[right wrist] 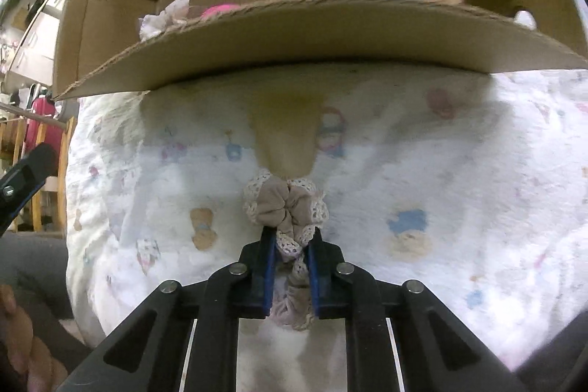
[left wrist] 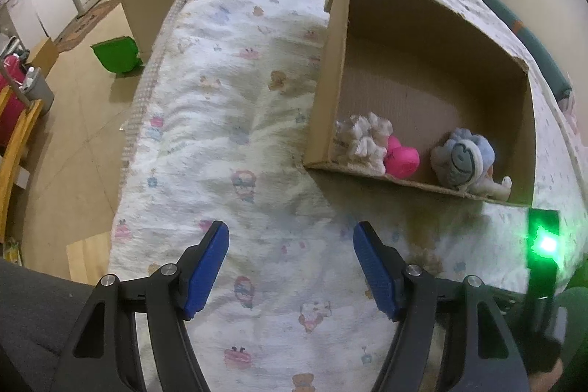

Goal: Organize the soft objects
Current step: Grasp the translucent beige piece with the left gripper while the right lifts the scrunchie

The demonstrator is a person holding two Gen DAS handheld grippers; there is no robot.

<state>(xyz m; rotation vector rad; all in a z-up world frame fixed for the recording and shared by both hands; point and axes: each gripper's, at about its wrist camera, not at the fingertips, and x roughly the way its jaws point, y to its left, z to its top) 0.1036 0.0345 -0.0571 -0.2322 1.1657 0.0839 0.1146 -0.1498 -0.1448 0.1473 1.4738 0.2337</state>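
Gripping a beige lace-trimmed scrunchie (right wrist: pixel 288 208) at lower centre of the frame, the right gripper (right wrist: pixel 290 245) hovers over the printed blanket (right wrist: pixel 459 171) just before the cardboard box (right wrist: pixel 312 32); the left gripper (left wrist: pixel 290 245), jaws spread and empty, sits at the bottom of its view, the box's white scrunchie (left wrist: pixel 364 142), pink toy (left wrist: pixel 402 158) and blue plush (left wrist: pixel 463 158) at right.

Left gripper (left wrist: pixel 291 236): black plastic linkage arms with triangular cut-outs, four round silver pivot pins, ribbed blue finger pads (left wrist: pixel 207 267).
Right gripper (right wrist: pixel 291 241): same black arms, silver pins, blue pads; a green indicator light (left wrist: pixel 546 242) glows on its black housing.
Bare skin of a hand (right wrist: pixel 22 340), lower left.
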